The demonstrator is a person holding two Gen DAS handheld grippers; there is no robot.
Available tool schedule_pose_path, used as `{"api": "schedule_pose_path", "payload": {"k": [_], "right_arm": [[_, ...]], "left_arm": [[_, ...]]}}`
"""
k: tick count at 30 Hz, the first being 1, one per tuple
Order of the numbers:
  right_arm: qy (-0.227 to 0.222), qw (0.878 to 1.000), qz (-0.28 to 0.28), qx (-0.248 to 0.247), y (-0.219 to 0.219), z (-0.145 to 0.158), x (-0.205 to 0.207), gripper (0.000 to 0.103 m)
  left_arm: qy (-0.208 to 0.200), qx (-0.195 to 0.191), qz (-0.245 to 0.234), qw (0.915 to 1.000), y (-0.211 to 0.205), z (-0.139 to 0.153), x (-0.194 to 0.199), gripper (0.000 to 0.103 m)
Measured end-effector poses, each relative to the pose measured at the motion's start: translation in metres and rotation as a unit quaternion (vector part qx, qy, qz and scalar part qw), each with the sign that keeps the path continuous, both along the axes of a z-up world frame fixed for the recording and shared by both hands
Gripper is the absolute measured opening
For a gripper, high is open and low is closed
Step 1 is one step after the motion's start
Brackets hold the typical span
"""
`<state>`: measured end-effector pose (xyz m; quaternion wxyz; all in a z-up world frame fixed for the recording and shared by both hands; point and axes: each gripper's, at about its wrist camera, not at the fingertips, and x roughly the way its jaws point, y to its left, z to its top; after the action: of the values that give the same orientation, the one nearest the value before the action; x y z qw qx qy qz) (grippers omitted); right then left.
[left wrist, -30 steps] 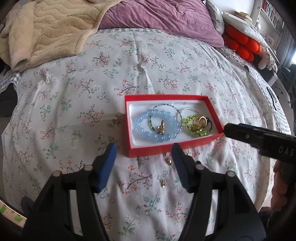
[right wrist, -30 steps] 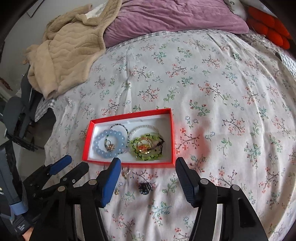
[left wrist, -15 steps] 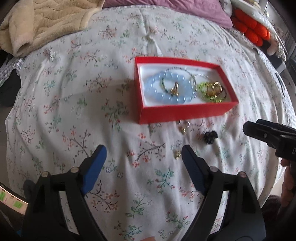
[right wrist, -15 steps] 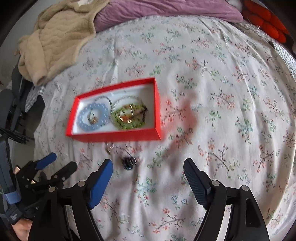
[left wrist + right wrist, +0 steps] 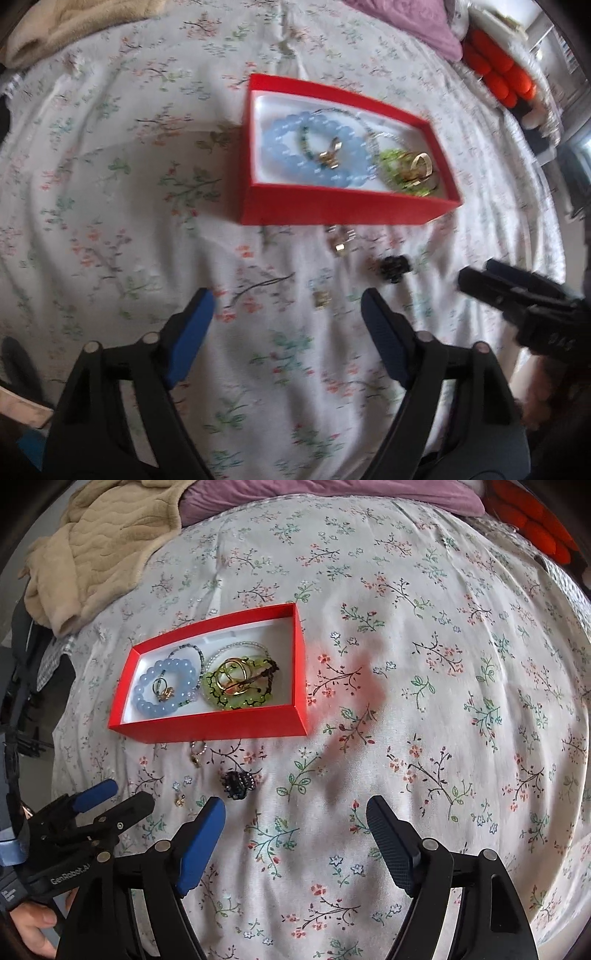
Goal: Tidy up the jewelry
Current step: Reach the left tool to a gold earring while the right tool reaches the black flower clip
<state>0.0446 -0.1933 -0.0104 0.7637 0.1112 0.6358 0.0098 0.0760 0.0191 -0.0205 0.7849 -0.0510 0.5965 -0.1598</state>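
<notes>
Both hands have come down closer to the bed (image 5: 424, 635), so the red box (image 5: 207, 728) and the little loose pieces look bigger than a moment ago. The left gripper (image 5: 286, 325) has opened wide and then closed a bit, and its jaws are open with nothing between them. The right gripper (image 5: 295, 830) has opened its jaws wider too, and they are empty.

The red box already holds a blue bead bracelet (image 5: 164, 686), a green bead bracelet (image 5: 240, 696) and some gold rings (image 5: 232, 675). Three pieces lie on the bed in front of the box: a small gold earring (image 5: 196, 755) just beside the box wall, a black hair clip (image 5: 238, 784) a bit nearer, and a tiny gold charm (image 5: 180, 800) closest to the left gripper. I think the hands are getting ready to pick these up and put them in the box, so the job is partly done.

The bed has a white sheet with small pink and green flowers. A tan blanket (image 5: 103, 542) and a purple cover (image 5: 314, 491) lie at the far end, and something bright orange (image 5: 496, 74) sits off to the side. The left view is a bit blurry
</notes>
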Motion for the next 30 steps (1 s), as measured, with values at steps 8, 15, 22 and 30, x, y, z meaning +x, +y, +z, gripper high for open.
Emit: {"api": "schedule_pose_path", "payload": {"k": [8, 15, 22, 30], "right_arm": [[0.001, 1.0, -0.007, 0.004, -0.005, 0.001, 0.001, 0.08], [0.001, 1.0, -0.01, 0.006, -0.01, 0.002, -0.001, 0.08], [0.001, 1.0, -0.011, 0.006, -0.013, 0.002, -0.003, 0.08], [0.004, 1.0, -0.01, 0.007, -0.012, 0.001, -0.003, 0.08]], "left_arm": [[0.001, -0.027, -0.018, 0.9995, -0.027, -0.012, 0.009, 0.03], [-0.007, -0.021, -0.018, 0.9996, -0.046, -0.022, 0.019, 0.028], [-0.016, 0.013, -0.023, 0.9995, -0.057, -0.027, 0.023, 0.018], [-0.017, 0.046, -0.047, 0.9977, -0.062, -0.024, 0.019, 0.006]]}}
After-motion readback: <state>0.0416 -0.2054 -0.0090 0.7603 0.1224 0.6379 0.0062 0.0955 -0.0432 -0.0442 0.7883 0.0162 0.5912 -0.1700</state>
